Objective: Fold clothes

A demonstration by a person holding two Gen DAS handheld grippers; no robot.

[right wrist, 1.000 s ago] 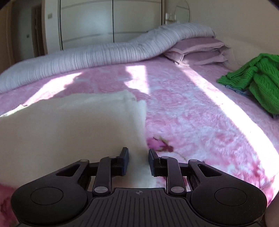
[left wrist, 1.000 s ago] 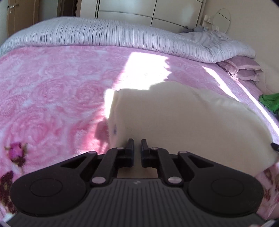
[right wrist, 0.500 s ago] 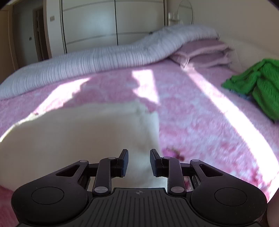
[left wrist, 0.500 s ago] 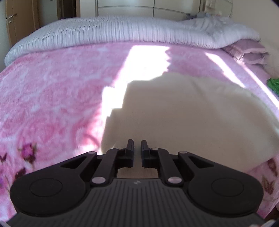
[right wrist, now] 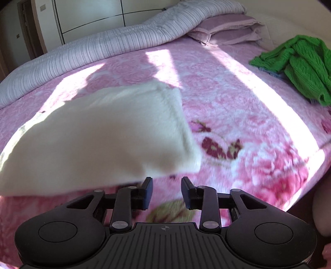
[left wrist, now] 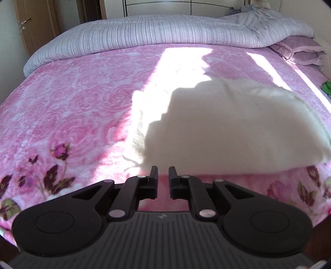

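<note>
A folded cream fleece garment point(left wrist: 231, 128) lies flat on the pink floral blanket point(left wrist: 72, 107); it also shows in the right wrist view point(right wrist: 99, 136). My left gripper point(left wrist: 163, 172) sits just short of the garment's near left corner, fingers slightly apart with nothing between them. My right gripper point(right wrist: 166, 184) is open and empty, just short of the garment's near right corner. Both are drawn back from the cloth.
A rolled striped grey duvet point(left wrist: 155, 33) lies across the far side of the bed, with mauve pillows point(right wrist: 227, 31) at the right. A green knitted garment point(right wrist: 300, 62) lies at the bed's right edge. Wardrobe doors point(right wrist: 93, 14) stand behind.
Both grippers have let go of the cream garment and pulled back toward the bed's near edge. The garment has dropped flat, and the right gripper's fingers have opened wider.
</note>
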